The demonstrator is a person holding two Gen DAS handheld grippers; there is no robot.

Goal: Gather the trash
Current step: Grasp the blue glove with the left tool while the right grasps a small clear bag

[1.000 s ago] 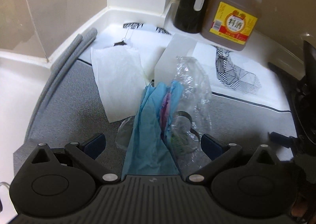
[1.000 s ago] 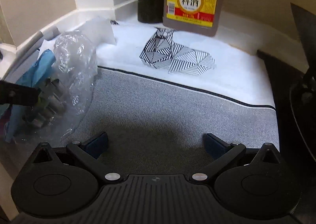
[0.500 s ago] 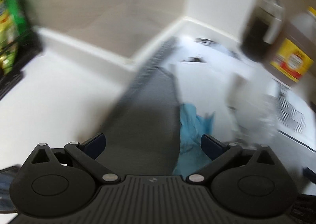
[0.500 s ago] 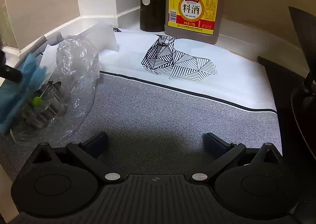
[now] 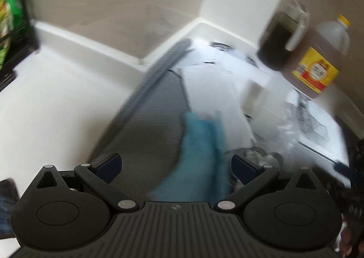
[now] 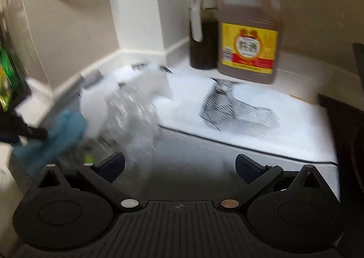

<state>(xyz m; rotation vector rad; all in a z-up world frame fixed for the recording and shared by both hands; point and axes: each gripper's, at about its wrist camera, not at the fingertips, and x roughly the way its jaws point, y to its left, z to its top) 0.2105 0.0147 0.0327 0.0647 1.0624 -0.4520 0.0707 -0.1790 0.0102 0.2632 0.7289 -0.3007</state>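
Note:
A crumpled blue plastic piece point(image 5: 202, 155) hangs between the fingers of my left gripper point(image 5: 175, 164), close to the right finger. The jaws stand wide apart, and I cannot tell how the piece is caught. From the right wrist view, the blue piece point(image 6: 61, 135) sits raised against the left gripper point(image 6: 22, 130). A clear plastic bag point(image 6: 134, 121) with metal bits inside lies just beyond the left finger of my open, empty right gripper point(image 6: 179, 164). A white paper sheet point(image 5: 211, 89) lies flat on the mat. Both views are blurred by motion.
A grey mat point(image 6: 227, 155) and a white cloth with a black pattern point(image 6: 238, 108) cover the counter. A yellow-labelled jug point(image 6: 250, 37) and a dark bottle point(image 6: 203, 37) stand at the back wall. A white box point(image 5: 257, 96) sits mid-counter. A black stove edge point(image 6: 348, 133) lies right; green packaging point(image 5: 6, 8) is far left.
My left gripper has swung left and pulled back toward the white counter, with the blue piece still between its fingers. My right gripper has drawn back and turned left toward the plastic bag.

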